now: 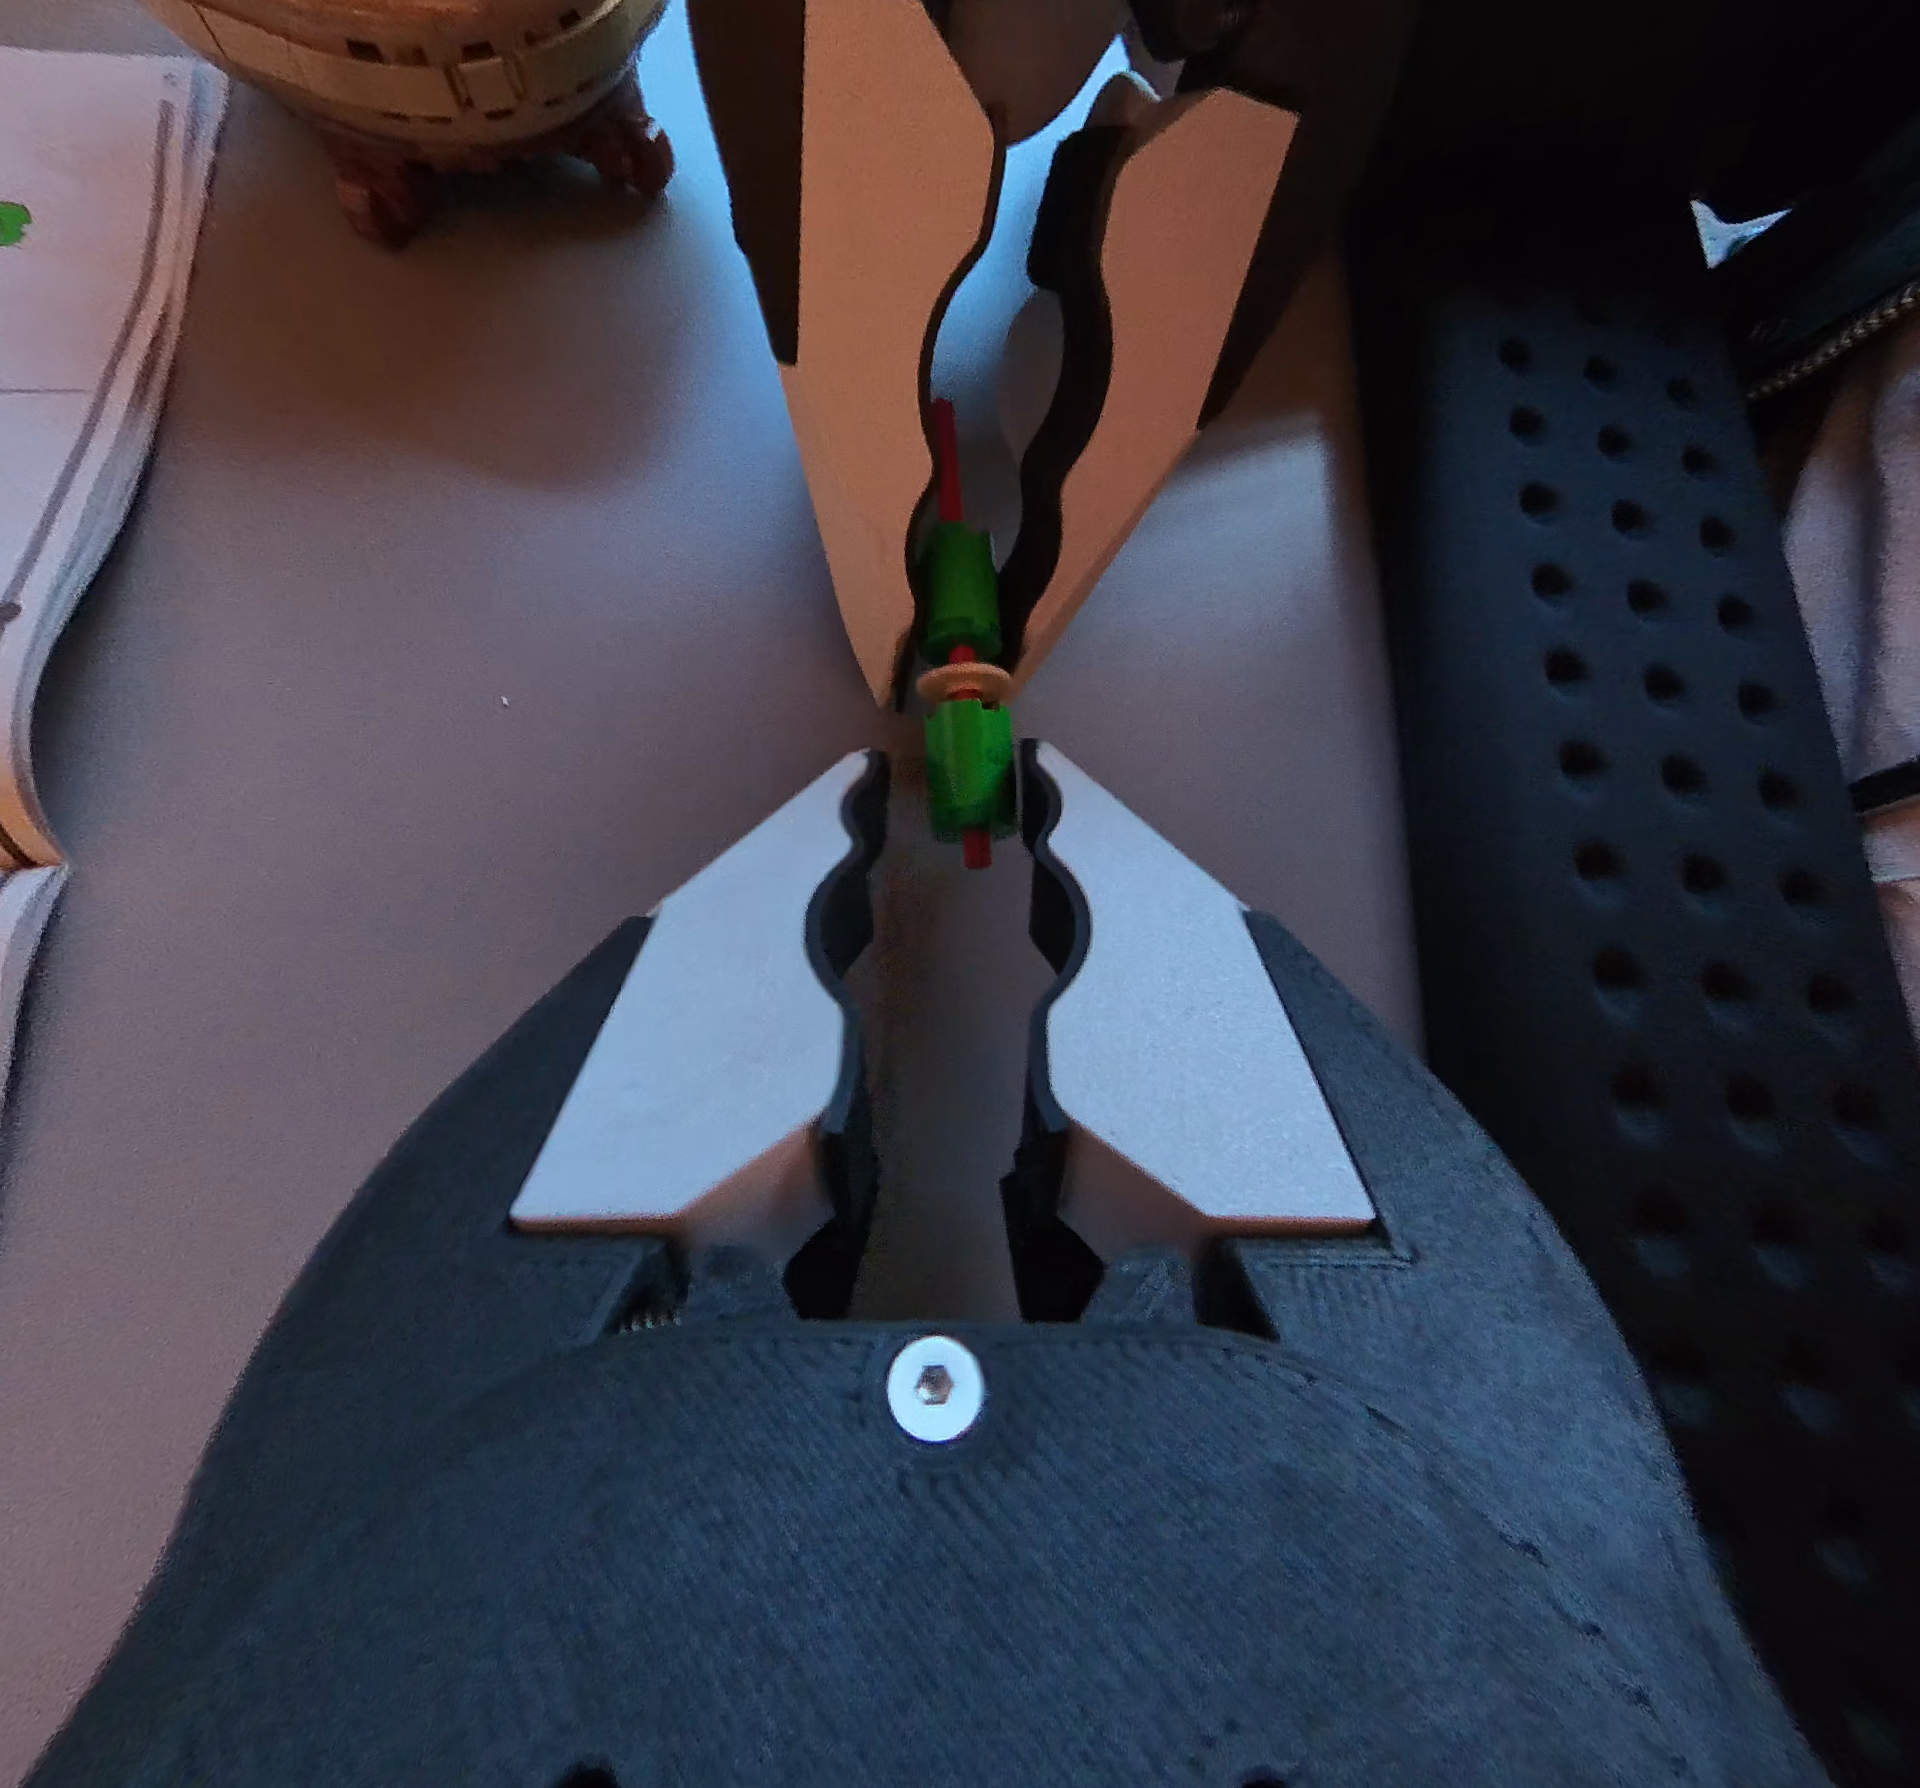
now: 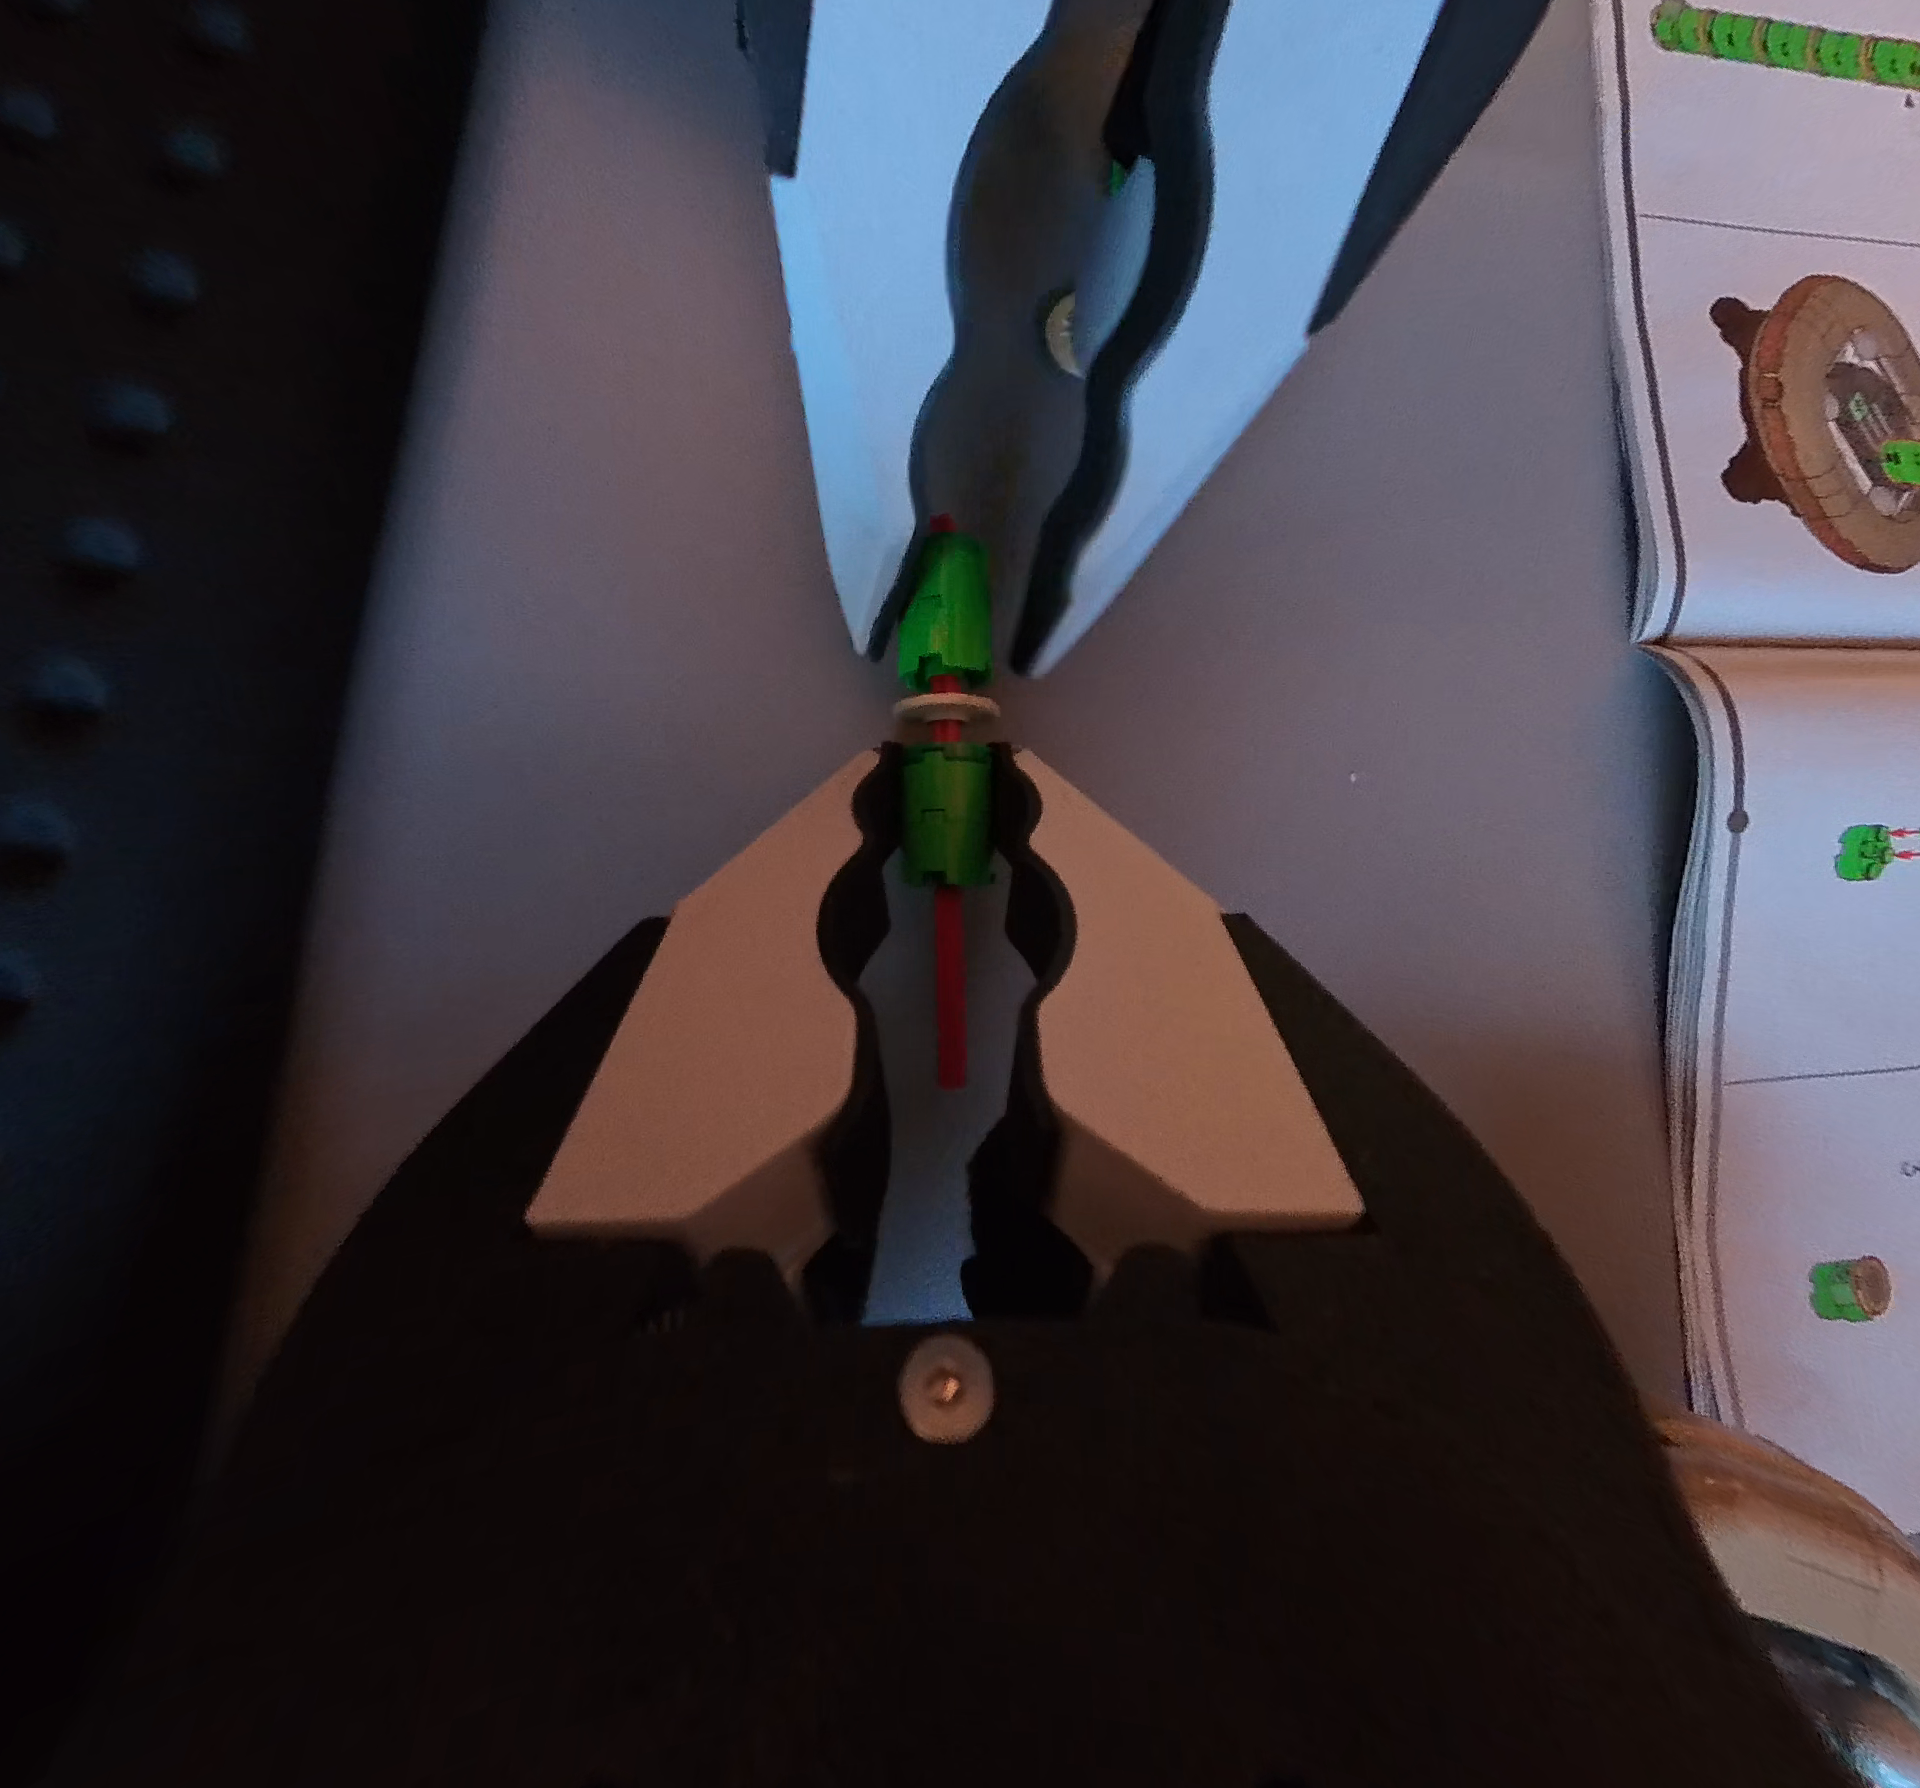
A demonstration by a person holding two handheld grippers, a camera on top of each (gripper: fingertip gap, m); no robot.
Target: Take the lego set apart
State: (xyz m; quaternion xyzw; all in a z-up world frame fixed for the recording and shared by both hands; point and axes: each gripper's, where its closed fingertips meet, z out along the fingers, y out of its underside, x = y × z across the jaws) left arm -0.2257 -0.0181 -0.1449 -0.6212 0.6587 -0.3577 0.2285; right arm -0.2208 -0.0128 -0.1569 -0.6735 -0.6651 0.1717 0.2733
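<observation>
Both tools meet tip to tip mid-frame over the pale counter (image 1: pixel 416 699), sharing one small lego sub-assy: a red axle (image 2: pixel 948 990) threaded thru two green connector pieces w/ a tan ring (image 2: pixel 945 708) between them. In the right wrist view the right tool (image 2: pixel 945 782) is pinching the near green piece (image 2: pixel 940 824), the axle's long end running back between its fingers. In the left wrist view the left tool (image 1: pixel 956 772) looks narrowly parted around the other green piece (image 1: pixel 968 772); contact is at most on one side, so a firm grip is doubtful. Progress, as I judge it: the stack is still on the axle, w/ small gaps showing by the ring, so separation is barely begun. Left to do: slide off both green pieces and the ring. The round tan model (image 1: pixel 395 3), upper left of the left view, looks still built. An open instruction booklet (image 2: pixel 1787 491) lies at the right edge of the right view.
</observation>
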